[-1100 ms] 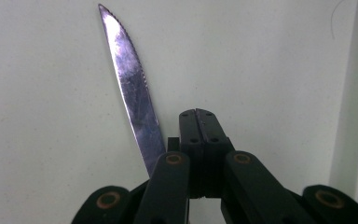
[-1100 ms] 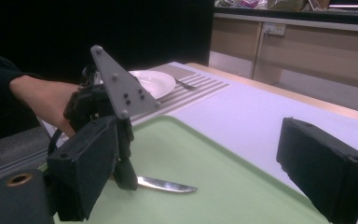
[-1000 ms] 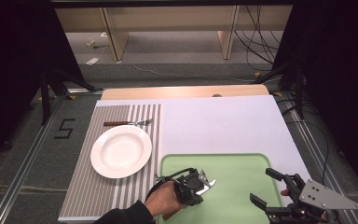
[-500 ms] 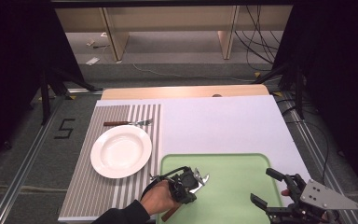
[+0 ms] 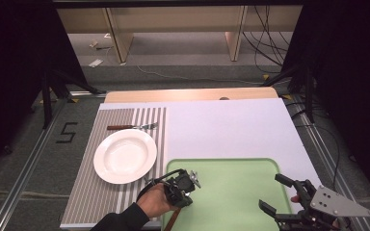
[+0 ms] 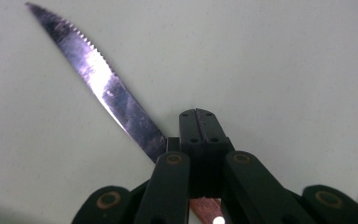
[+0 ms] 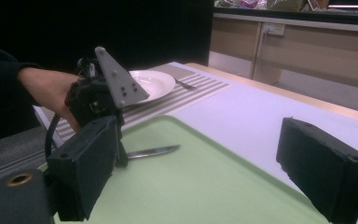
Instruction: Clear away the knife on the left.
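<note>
The left claw [image 5: 187, 182] is clenched on a knife [image 6: 103, 86] near where blade meets wooden handle, low over the green tray [image 5: 231, 192] at its left edge. The blade points out past the claw's tip, the knife's length running slantwise across the claw (serrated edge upward in the left gripper view). Best lift it level before carrying. The right claw [image 5: 278, 195] hangs released over the tray.

Knife [image 6: 116, 100]: handle mostly hidden behind left gripper [image 6: 199, 123] in left gripper view; only a sliver of wood shows at bottom edge. In high view, blade too small to make out, handle cut off by bottom edge. Right gripper [image 5: 275, 193]: body and hand cut off at bottom edge of high view. Fork [image 5: 132, 127]: tines too small to count.
</note>
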The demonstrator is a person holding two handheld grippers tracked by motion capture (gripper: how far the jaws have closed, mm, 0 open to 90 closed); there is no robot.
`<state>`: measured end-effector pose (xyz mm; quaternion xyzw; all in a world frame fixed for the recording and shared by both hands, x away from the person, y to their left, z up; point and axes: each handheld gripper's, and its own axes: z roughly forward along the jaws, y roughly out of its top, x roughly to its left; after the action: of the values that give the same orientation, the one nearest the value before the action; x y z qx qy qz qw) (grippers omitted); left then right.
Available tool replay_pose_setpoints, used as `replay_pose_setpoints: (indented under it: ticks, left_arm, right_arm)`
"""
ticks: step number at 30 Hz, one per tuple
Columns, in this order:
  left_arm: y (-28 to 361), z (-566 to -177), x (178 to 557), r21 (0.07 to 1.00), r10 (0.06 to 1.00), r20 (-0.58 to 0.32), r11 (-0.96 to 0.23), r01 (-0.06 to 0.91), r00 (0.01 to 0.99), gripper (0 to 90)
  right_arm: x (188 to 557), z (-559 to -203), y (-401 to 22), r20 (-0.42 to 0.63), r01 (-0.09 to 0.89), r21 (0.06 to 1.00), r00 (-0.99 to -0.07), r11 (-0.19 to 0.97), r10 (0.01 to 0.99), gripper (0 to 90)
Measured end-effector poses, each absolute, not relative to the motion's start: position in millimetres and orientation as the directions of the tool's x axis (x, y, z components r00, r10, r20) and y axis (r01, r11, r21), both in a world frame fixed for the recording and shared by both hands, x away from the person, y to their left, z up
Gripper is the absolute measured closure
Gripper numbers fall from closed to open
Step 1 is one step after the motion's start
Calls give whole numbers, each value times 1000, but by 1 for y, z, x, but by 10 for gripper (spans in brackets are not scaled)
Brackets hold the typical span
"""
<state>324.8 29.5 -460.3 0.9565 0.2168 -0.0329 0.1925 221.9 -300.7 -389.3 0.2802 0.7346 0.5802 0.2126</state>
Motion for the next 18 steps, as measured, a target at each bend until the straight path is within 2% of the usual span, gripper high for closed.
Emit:
replay_pose_setpoints:
  ticks: [18]
  left_arm:
    - [57,-461,330,332,455,-173,-808,487,873,896]
  right_arm:
    - [222,-390,-300,12,167,970,-754,174,657,137]
